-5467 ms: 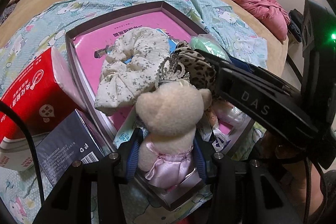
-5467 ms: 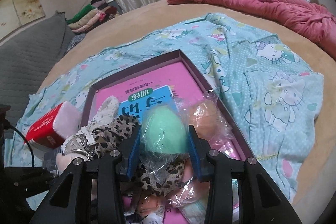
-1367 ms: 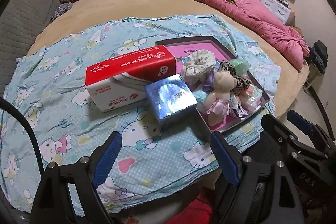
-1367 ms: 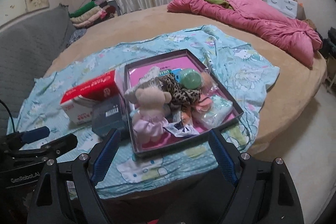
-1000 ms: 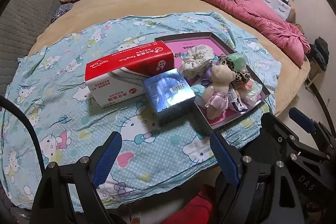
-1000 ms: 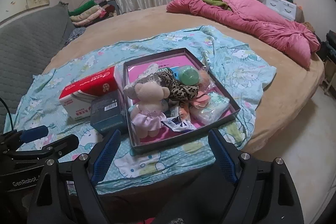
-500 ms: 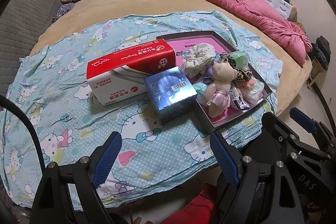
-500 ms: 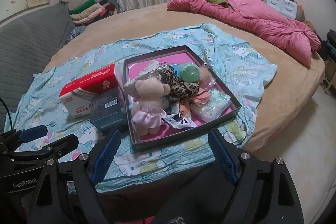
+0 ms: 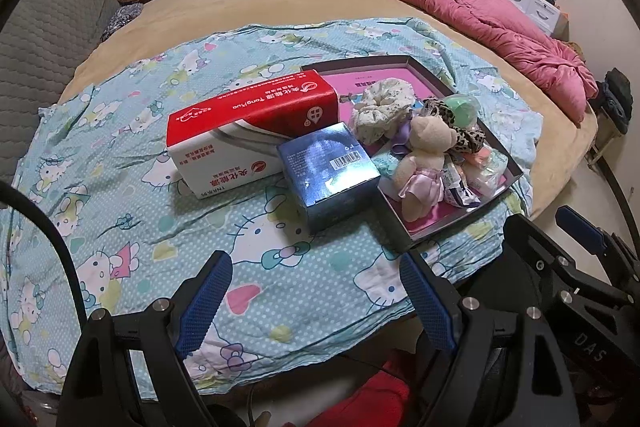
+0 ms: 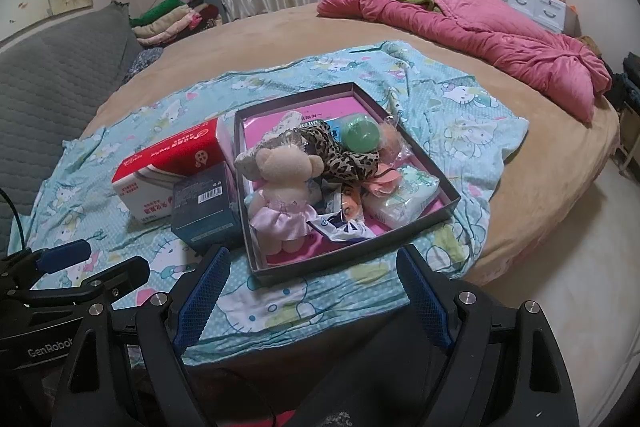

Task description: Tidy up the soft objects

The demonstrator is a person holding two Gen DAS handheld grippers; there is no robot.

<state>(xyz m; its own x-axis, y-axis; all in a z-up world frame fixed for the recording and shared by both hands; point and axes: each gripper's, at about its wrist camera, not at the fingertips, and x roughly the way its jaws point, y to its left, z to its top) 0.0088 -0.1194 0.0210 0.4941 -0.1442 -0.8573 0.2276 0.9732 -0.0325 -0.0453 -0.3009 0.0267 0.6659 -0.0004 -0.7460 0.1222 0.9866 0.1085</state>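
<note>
A shallow dark box [image 10: 416, 223] [image 9: 460, 227] with a pink bottom lies on the cartoon-cat sheet [image 9: 120, 155]. In it sit a beige teddy bear in a pink skirt [image 10: 282, 183] [image 9: 424, 163], a white floral scrunchie [image 9: 382, 111], a leopard-print scrunchie [image 10: 344, 157], a green ball [image 10: 361, 135] and a wrapped white pack [image 10: 400, 199]. My left gripper [image 9: 316, 301] hangs open over the sheet's near edge, well short of the box. My right gripper [image 10: 312, 301] is open too, below the box's near corner. Neither holds anything.
A red and white tissue box [image 9: 248, 127] and a blue carton [image 9: 330, 175] stand left of the dark box. A pink quilt [image 10: 480, 31] lies at the back right of the round bed. Folded clothes [image 10: 172, 15] are stacked at the back left.
Both grippers, which 5.5 s ago were closed around the teddy bear and the green ball in the box, have let go and drawn back. Over the last second nothing has visibly moved.
</note>
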